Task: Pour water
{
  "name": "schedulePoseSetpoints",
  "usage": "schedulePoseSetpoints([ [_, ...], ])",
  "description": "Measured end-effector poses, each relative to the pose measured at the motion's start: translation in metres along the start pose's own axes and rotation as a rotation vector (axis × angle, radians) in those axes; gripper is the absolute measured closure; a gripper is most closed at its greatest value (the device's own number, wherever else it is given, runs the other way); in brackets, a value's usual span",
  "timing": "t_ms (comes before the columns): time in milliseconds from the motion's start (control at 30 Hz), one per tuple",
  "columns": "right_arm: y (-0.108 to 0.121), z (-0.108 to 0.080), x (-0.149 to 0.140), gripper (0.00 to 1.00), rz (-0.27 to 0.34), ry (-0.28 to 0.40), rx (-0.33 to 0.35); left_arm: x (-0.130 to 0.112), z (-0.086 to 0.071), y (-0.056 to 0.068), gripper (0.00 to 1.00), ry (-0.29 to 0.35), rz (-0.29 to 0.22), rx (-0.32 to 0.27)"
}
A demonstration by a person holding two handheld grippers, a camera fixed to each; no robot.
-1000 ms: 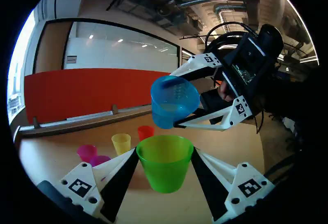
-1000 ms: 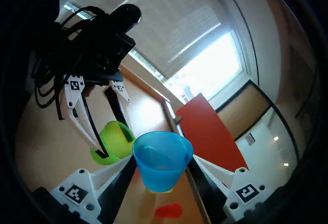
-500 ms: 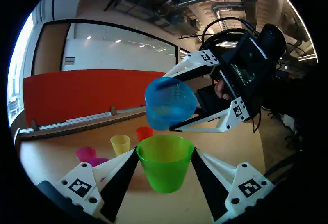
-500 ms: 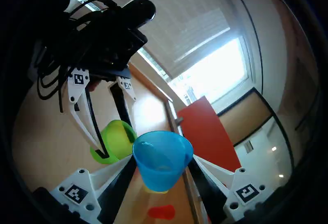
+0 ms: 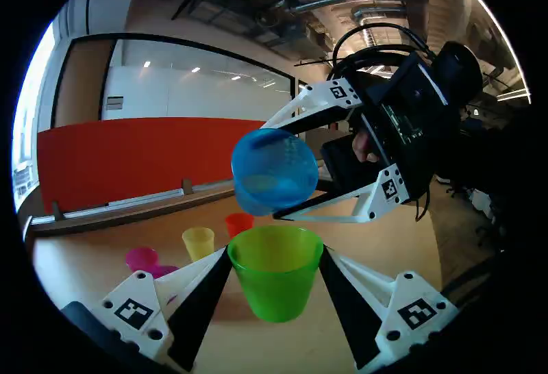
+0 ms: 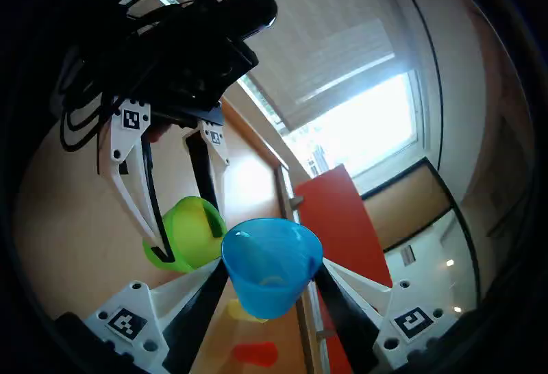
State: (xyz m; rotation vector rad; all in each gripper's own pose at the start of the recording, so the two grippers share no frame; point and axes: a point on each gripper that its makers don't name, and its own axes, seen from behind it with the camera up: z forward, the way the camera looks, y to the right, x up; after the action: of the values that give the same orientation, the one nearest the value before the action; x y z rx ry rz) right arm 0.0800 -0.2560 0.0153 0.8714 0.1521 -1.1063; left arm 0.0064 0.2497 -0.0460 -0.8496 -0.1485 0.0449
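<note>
- The left hand-held gripper (image 5: 274,256) is closed on the green cup (image 5: 275,285), with one finger pressing each side of the cup just below the rim.
- In the left gripper view the green cup is upright with its mouth open upward, over the pale wooden counter (image 5: 390,247). I cannot tell whether its base touches the counter.
- The right hand-held gripper (image 6: 271,268) is clamped on the blue cup (image 6: 269,275), with one finger on either side of its wall.
- In the left gripper view the blue cup hangs just above the green cup's rim, slightly to the left and not touching it. It is tipped over so that its mouth faces the camera.
- A pale patch low inside the blue cup may be water, or it may be the yellow cup (image 6: 240,311) showing through the plastic. The view is too distorted to say which.
- A hand (image 5: 361,146) grips the dark body of the right hand-held gripper, and black cables loop above it.
- Farther back on the counter stand the yellow cup, a red cup (image 5: 238,223) and a pink cup (image 5: 141,259), all well apart from the two held cups.
- Behind them a red panel (image 5: 130,155) runs along the wall.
</note>
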Motion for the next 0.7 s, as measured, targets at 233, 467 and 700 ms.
schedulePoseSetpoints([
  [233, 0.0021, 0.0018, -0.0001, 0.11, -0.037, -0.008, -0.004, 0.0005, 0.0008, 0.0002, 0.12, 0.002, 0.000, 0.000],
  [467, 0.0035, 0.0032, 0.0005, 0.11, -0.077, -0.012, -0.007, -0.0003, 0.0014, 0.0014, 0.12, 0.001, 0.003, -0.002],
  [700, 0.0066, 0.0041, 0.0007, 0.11, -0.103, -0.015, -0.012, -0.0002, 0.0019, 0.0021, 0.12, 0.001, 0.002, -0.004],
])
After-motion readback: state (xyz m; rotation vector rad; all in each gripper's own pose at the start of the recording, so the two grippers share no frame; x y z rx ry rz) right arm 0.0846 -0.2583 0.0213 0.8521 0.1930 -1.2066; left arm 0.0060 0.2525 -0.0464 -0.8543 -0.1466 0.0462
